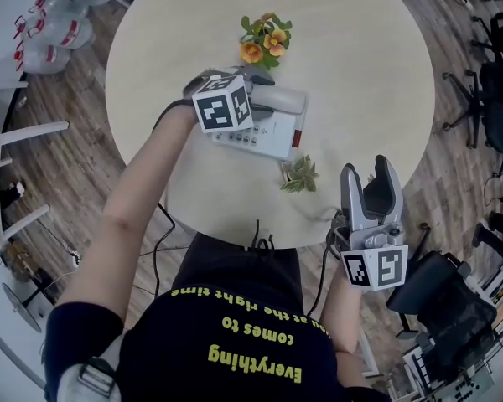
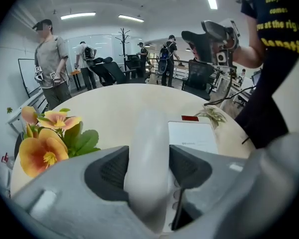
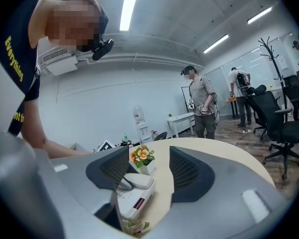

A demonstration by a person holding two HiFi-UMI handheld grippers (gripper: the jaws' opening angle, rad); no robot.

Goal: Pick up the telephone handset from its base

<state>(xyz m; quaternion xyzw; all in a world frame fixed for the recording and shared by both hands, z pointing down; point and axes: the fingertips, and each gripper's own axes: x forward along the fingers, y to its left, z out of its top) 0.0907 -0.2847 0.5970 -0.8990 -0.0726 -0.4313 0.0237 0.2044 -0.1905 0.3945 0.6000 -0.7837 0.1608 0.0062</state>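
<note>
We see the white handset (image 1: 278,100) lying along the far edge of its white, keypad-topped base (image 1: 264,139), near the middle of the table (image 1: 360,57). The left gripper (image 2: 148,163) clamps the handset's sides.

Dark navy tee (image 1: 235,342), short sleeves, yellow lettering across the back. Left of tee: left hand-held gripper (image 2: 148,156), grey plastic body, dark ribbed pads (image 2: 112,171), w/ left cube (image 1: 222,103), white w/ black square markers. Right of tee: right hand-held gripper (image 1: 366,172), same grey build, right cube (image 1: 374,268) alike. Thin black cables (image 1: 256,239) at tee's top edge.
</note>
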